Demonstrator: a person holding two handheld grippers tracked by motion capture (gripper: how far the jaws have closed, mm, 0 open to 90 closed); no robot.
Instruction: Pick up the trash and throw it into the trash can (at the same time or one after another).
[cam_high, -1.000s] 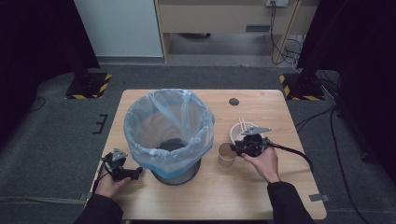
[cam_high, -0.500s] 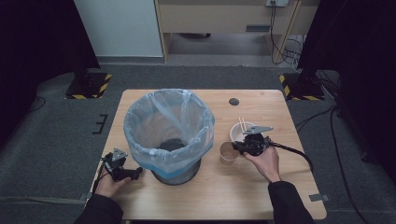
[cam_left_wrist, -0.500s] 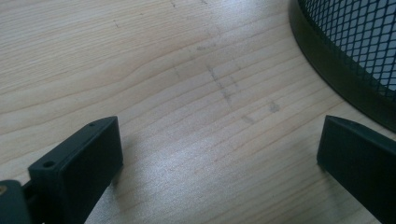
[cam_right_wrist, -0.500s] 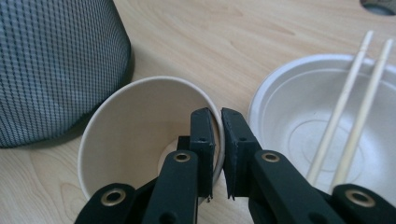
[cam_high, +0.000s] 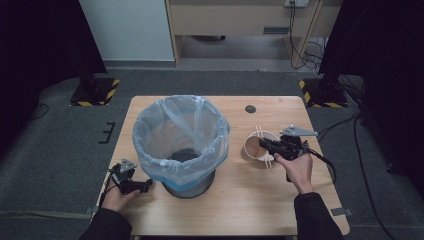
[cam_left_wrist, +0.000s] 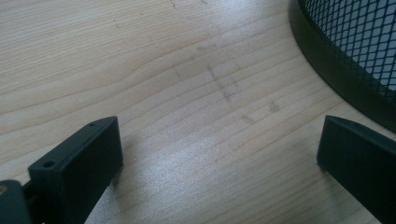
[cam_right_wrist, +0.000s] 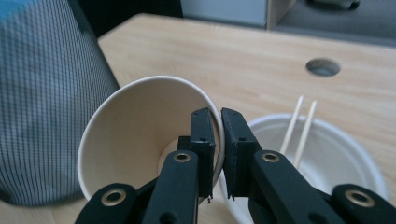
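My right gripper (cam_high: 266, 145) is shut on the rim of a brown paper cup (cam_high: 253, 148), one jaw inside the wall and one outside. In the right gripper view the cup (cam_right_wrist: 140, 130) hangs tilted off the table with its empty inside facing the camera, held by the right gripper (cam_right_wrist: 217, 119). Just behind it sits a white bowl (cam_right_wrist: 336, 158) with two chopsticks (cam_right_wrist: 299, 123) leaning in it. A mesh bin (cam_high: 180, 140) lined with a blue bag stands mid-table. My left gripper (cam_high: 144, 186) rests open on the wood by the bin's base (cam_left_wrist: 327, 70), with nothing between its jaws.
The wooden table (cam_high: 240, 210) has a round cable hole (cam_high: 250, 108) at the back right. The bin stands tall to the cup's left (cam_right_wrist: 42, 93). Cables trail off both grippers, and dark floor surrounds the table.
The right gripper has closed on the cup's rim and lifted it off the table, up and toward the bowl, tipping it. The left hand has stayed put.
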